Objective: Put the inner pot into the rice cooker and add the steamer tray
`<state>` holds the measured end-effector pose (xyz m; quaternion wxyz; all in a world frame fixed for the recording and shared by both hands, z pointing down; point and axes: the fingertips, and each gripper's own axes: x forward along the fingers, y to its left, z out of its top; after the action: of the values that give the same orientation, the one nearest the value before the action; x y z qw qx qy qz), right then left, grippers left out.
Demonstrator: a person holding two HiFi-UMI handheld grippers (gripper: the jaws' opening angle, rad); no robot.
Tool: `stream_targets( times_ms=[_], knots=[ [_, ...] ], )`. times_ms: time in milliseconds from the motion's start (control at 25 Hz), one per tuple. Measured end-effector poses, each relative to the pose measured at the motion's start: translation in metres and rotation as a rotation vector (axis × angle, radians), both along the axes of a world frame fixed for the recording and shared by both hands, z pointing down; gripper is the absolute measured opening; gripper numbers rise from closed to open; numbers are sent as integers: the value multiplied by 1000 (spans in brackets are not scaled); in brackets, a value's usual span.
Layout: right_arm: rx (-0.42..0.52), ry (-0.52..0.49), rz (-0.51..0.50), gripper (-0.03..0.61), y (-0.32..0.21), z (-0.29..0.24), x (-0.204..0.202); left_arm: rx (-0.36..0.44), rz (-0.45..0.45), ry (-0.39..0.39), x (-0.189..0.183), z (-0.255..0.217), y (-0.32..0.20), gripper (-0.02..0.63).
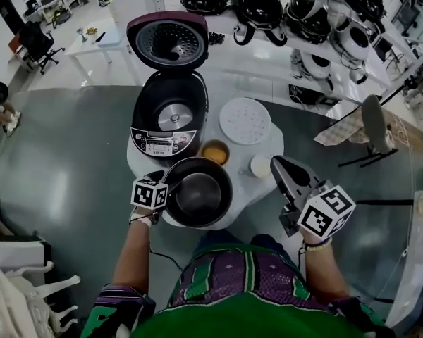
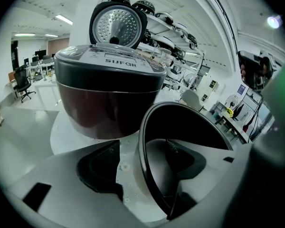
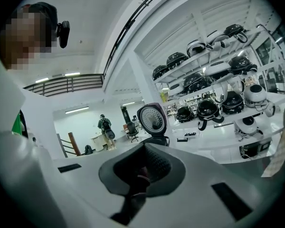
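The rice cooker (image 1: 170, 111) (image 2: 109, 94) stands on a small round white table (image 1: 273, 144) with its lid (image 1: 168, 42) up and its well empty. The dark inner pot (image 1: 197, 192) (image 2: 190, 127) sits on the table in front of it. My left gripper (image 1: 170, 187) (image 2: 142, 148) is at the pot's left rim. One jaw is inside and one outside, and a gap shows beside the wall, so the gripper is open. The white perforated steamer tray (image 1: 245, 120) lies flat to the right of the cooker. My right gripper (image 1: 276, 163) (image 3: 143, 150) is shut and empty, hovering by the table's right edge.
A small orange bowl (image 1: 215, 151) and a white cup (image 1: 260, 165) sit between the pot and the steamer tray. Shelves of helmets (image 1: 296, 9) run behind the table. A grey chair (image 1: 377, 125) stands at the right.
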<state>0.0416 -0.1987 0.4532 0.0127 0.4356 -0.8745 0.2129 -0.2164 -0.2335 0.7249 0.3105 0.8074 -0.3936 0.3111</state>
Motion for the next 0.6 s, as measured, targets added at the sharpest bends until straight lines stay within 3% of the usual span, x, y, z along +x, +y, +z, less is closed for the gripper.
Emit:
stream_targets(
  times_ms=[280,400,520,600],
  knots=[
    [0,12,6,6,1,-1,3,-62,69,-73,6,18,10,185],
    [4,15,8,6,3,-5,5,-66,17,-66,6,21,10,112],
    [8,18,6,6,4,-6,6,-61,-10,-49,6,22,7,84],
    [0,20,6,6,5,-4,7,-51,-10,-104,3,23,7,64]
  ],
)
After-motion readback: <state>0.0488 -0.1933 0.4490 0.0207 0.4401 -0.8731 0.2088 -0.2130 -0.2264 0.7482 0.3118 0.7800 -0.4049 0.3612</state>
